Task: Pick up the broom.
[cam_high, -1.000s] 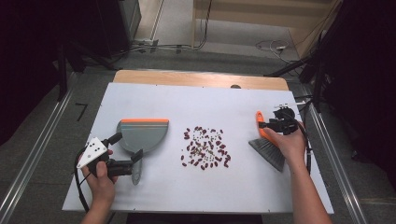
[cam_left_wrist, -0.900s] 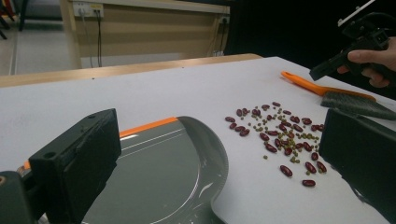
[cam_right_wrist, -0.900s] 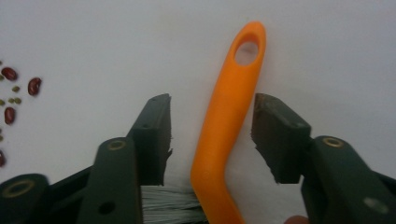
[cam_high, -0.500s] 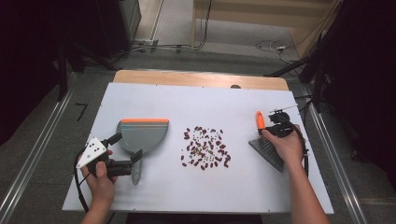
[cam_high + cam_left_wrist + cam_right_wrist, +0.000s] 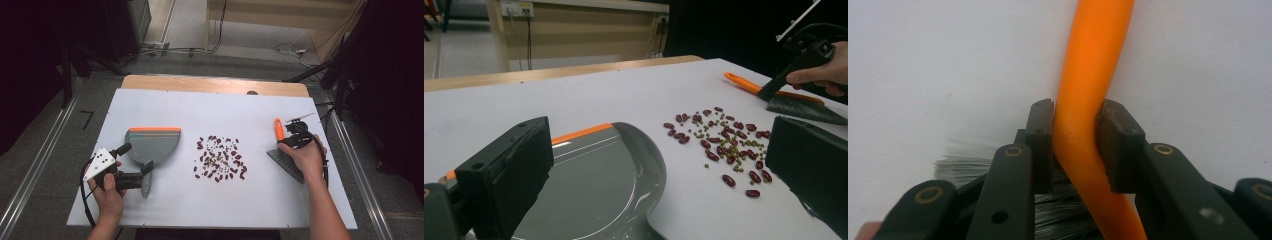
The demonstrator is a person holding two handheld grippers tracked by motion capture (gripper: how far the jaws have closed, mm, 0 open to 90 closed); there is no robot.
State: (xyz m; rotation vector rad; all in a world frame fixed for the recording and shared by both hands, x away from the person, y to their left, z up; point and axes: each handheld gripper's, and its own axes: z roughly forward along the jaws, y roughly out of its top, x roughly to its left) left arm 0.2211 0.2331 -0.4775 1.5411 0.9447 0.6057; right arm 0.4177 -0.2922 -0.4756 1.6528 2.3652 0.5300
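Right gripper [image 5: 1075, 150] jaws just closing, now pinching orange brush handle [image 5: 1088, 100] at frame right of high view. Left gripper [image 5: 134, 165] spread beside dustpan [image 5: 152, 145], lower left. Beans [image 5: 218, 158] centre. Advice: keep the pinch square, lift brush level, and sweep gently toward pan.

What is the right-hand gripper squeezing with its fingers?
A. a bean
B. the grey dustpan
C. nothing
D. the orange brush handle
D: in the right gripper view the two black fingers press on both sides of the orange brush handle, with the grey bristles lying below on the table.
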